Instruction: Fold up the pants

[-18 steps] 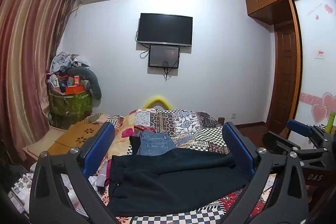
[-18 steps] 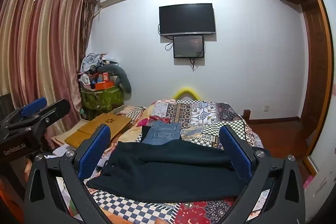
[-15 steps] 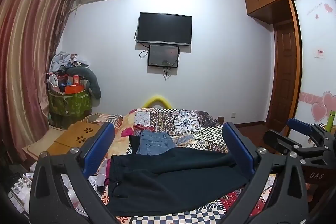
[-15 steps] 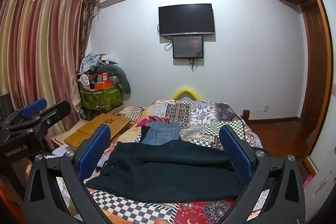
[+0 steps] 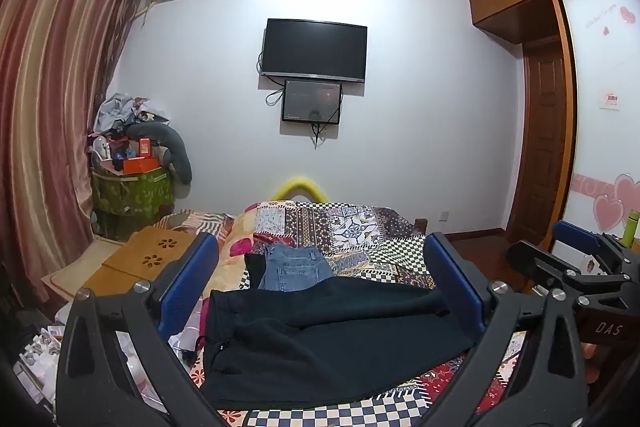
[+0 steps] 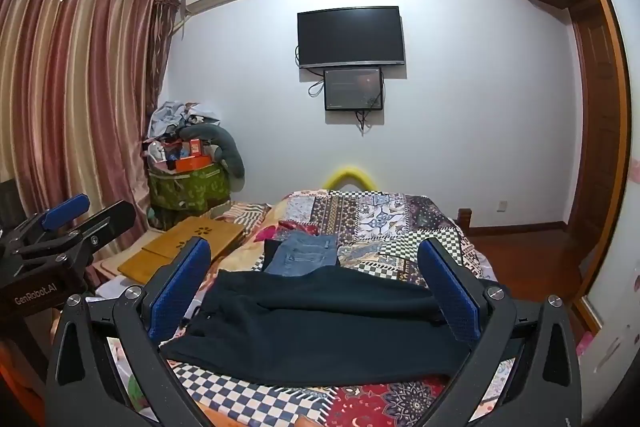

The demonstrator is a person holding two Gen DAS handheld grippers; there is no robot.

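Dark pants lie spread across the near part of a patchwork-covered bed, waistband to the left, legs running right. My left gripper hovers above and in front of them, open wide, nothing between its blue pads. My right gripper is likewise open and empty, held over the pants. Each gripper shows at the edge of the other's view: the right gripper and the left gripper.
Folded blue jeans lie on the bed just beyond the pants. A wooden lap table sits left of the bed, a cluttered green bin behind it. Curtains hang at left; a wooden door stands at right.
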